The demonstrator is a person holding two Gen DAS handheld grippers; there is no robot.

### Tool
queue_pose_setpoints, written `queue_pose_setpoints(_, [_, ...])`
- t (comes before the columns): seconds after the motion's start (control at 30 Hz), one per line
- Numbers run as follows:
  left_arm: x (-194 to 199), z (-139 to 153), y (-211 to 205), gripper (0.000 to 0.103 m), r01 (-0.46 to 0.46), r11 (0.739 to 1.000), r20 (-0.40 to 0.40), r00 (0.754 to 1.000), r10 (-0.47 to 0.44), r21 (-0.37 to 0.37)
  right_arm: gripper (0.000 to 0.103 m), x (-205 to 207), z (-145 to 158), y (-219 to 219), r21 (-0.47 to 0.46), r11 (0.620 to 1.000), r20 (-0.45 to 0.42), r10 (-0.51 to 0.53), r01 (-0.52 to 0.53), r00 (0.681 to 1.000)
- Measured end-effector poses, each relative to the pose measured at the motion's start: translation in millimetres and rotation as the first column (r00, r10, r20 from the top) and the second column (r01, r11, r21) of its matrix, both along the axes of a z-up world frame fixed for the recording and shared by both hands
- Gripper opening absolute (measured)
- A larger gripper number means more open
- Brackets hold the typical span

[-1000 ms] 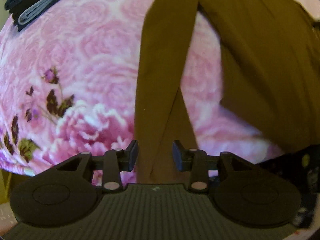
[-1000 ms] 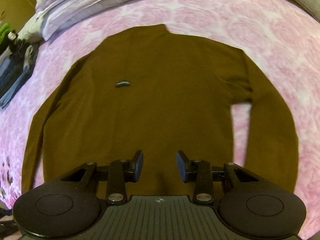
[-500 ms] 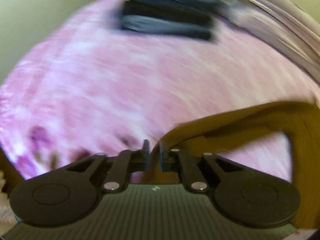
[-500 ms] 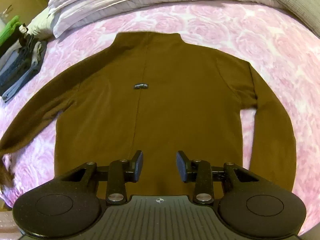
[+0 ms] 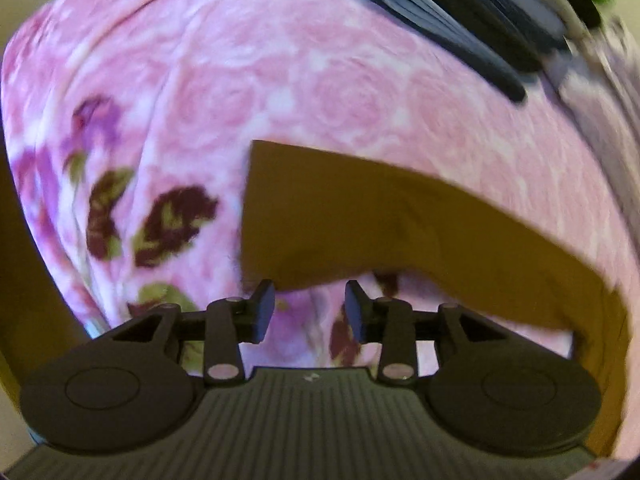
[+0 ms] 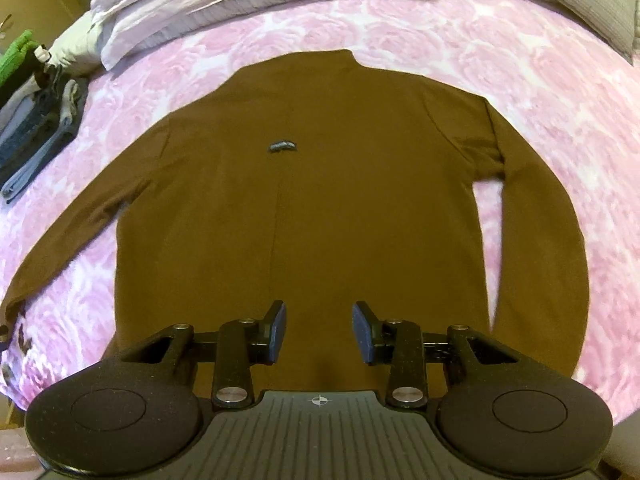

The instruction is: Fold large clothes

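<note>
The pink rose-print blanket (image 6: 460, 40) covers the bed under everything. On it my brown long-sleeved top (image 6: 320, 200) lies flat, spread out, collar at the far side, both sleeves angled outward. A stack of folded clothes (image 6: 36, 136) sits at the blanket's left edge. My right gripper (image 6: 319, 334) hangs over the top's near hem, jaws partly apart and empty. My left gripper (image 5: 310, 312) has just been opening; its jaws stand apart with nothing between them, just short of the sleeve cuff (image 5: 304, 216).
</note>
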State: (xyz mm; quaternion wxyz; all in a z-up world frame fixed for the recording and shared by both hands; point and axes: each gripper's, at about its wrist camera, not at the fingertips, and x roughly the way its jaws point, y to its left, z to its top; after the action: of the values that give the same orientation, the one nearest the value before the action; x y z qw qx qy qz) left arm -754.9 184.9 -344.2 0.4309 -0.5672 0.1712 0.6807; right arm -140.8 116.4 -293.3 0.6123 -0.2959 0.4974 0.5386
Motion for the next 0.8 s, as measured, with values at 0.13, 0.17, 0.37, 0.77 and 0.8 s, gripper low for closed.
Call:
queue_pose_setpoints(0.13, [-12.0, -1.9, 12.1, 0.000, -0.041, 0.996, 0.054, 0.998, 0.037, 0.080, 0.034, 3.4, -6.0, -9.6, -0.026, 1.000, 0.012, -0.014, 0.014, 1.000])
queue_pose_setpoints(0.17, [-8.8, 1.8, 16.9, 0.000, -0.009, 0.997, 0.006, 1.000, 0.008, 0.081, 0.034, 4.6, -7.1, -11.9, -0.031, 0.999, 0.013, -0.017, 0.018, 1.000])
queue_pose_setpoints(0.37, [0.7, 9.0, 29.7, 0.000, 0.129, 0.983, -0.436, 0.883, -0.175, -0.132, 0.034, 23.0, -12.6, -39.5, -0.062, 0.996, 0.054, -0.066, 0.069, 0.996])
queue_pose_setpoints(0.77, [163.4, 22.3, 0.6, 0.024, 0.377, 0.921, -0.234, 0.890, -0.391, -0.104, 0.038, 56.8, -37.0, -149.4, -0.160, 0.986, 0.248, 0.094, -0.055, 0.964])
queue_pose_setpoints(0.8, [189.0, 21.7, -3.0, 0.024, 0.423, 0.901, -0.216, 0.875, -0.434, -0.095, 0.038, 54.4, -39.5, -155.9, -0.159, 0.981, 0.266, 0.152, -0.113, 0.952])
